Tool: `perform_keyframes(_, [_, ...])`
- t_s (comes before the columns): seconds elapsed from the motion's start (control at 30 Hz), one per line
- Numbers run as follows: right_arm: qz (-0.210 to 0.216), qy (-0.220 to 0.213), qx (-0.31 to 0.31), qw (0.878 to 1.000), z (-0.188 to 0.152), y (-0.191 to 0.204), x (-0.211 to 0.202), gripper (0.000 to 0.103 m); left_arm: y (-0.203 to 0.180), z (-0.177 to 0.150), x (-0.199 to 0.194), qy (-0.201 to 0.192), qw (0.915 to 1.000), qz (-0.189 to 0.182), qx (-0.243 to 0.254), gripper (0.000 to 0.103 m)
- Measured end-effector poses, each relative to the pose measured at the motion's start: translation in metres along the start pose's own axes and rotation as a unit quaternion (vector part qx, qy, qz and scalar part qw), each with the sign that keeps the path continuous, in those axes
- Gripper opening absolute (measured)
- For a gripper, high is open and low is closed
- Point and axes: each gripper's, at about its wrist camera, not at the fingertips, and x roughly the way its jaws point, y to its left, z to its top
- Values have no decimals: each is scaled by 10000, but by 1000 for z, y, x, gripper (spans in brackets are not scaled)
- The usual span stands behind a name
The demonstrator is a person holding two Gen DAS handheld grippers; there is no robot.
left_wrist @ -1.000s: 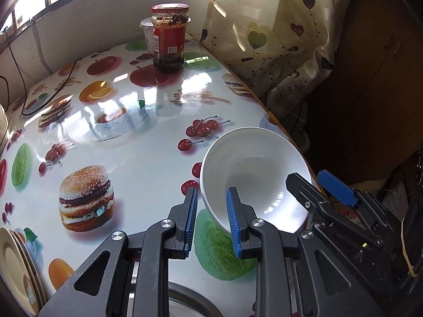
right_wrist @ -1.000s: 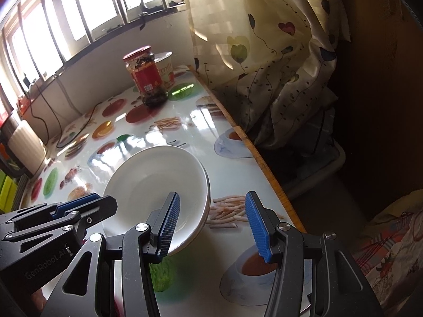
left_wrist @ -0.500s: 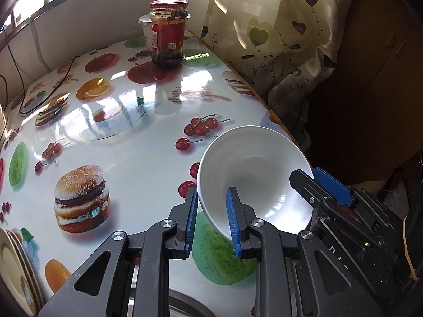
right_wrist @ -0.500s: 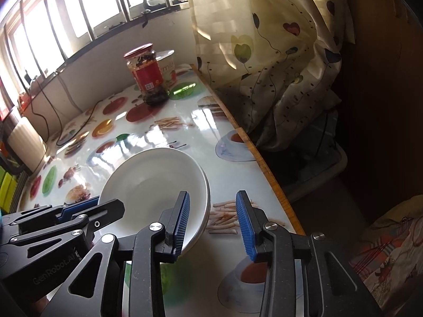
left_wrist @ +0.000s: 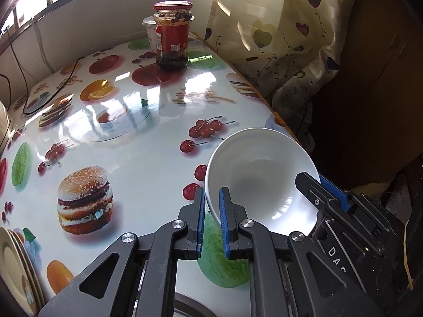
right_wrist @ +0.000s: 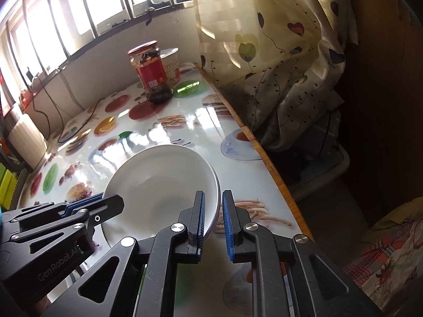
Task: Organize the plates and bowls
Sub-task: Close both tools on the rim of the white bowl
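A white bowl (left_wrist: 260,174) is held tilted above the fruit-print table near its right edge. My left gripper (left_wrist: 211,218) is shut on the bowl's near-left rim. In the right wrist view the same bowl (right_wrist: 158,185) shows with my right gripper (right_wrist: 213,220) shut on its right rim, blue pads on both sides of the edge. The right gripper's fingers (left_wrist: 317,187) show at the bowl's right side in the left wrist view. A stack of beige plates (left_wrist: 15,266) stands at the lower left.
A red-labelled jar (left_wrist: 172,42) and a white tub (right_wrist: 172,64) stand at the table's far end. A black cable (left_wrist: 53,87) runs along the back left. A heart-print curtain (left_wrist: 277,39) hangs past the table's right edge (right_wrist: 264,155). A round metal rim (left_wrist: 185,306) lies below my left gripper.
My right gripper has closed from wide open onto the bowl's right rim. The left gripper has kept its hold and the bowl has stayed tilted in nearly the same place.
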Motion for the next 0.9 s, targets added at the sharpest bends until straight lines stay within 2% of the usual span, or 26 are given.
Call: perform_keyframes(0.9, [-34, -4, -38, 10000, 0, 1, 0, 12, 0, 0, 0, -21, 10000, 28, 11, 11])
